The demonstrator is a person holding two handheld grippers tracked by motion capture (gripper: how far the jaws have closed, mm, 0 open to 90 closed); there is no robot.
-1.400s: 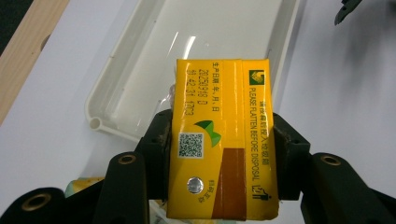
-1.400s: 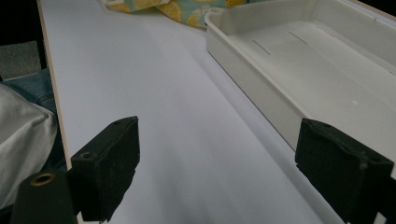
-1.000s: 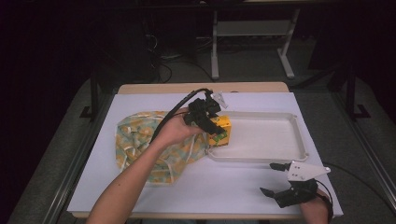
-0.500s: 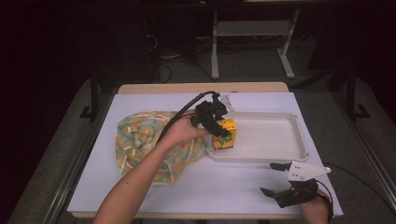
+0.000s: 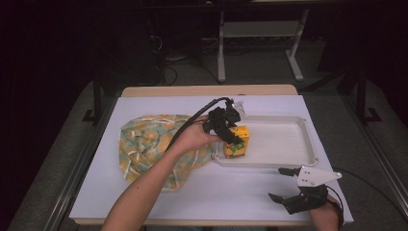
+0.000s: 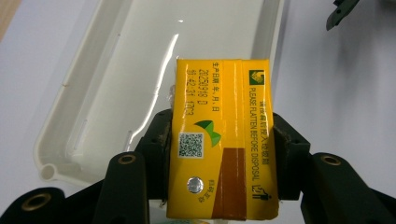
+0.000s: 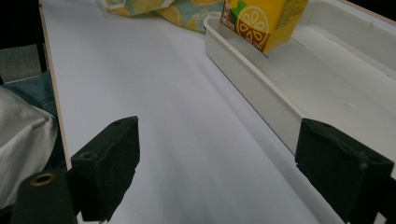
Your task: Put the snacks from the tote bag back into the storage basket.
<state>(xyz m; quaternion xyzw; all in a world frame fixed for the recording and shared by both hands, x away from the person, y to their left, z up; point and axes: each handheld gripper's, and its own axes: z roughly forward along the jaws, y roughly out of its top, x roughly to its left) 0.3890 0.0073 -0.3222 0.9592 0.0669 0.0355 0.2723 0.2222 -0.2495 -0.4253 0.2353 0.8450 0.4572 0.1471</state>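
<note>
A yellow juice carton [image 5: 237,141] is clamped between the jaws of my left gripper [image 5: 232,136], which is shut on it above the left end of the white tray [image 5: 308,144]. In the left gripper view the carton [image 6: 223,140] fills the space between both pads, with the tray [image 6: 70,112] below it. In the right gripper view the carton [image 7: 261,21] hangs tilted over the tray's [image 7: 252,79] near wall. My right gripper [image 5: 284,185] rests near the table's front right edge, open, with nothing between its pads [image 7: 109,163].
A lemon-patterned cloth bag [image 5: 149,144] lies flat on the white table cover [image 5: 231,192], left of the tray. The left gripper's cable [image 5: 192,122] arcs over the bag. Dark floor and a metal frame lie beyond the table's far edge.
My left gripper has carried the carton rightward from over the bag's edge to above the tray's left end, and slightly down. The right gripper has stayed put.
</note>
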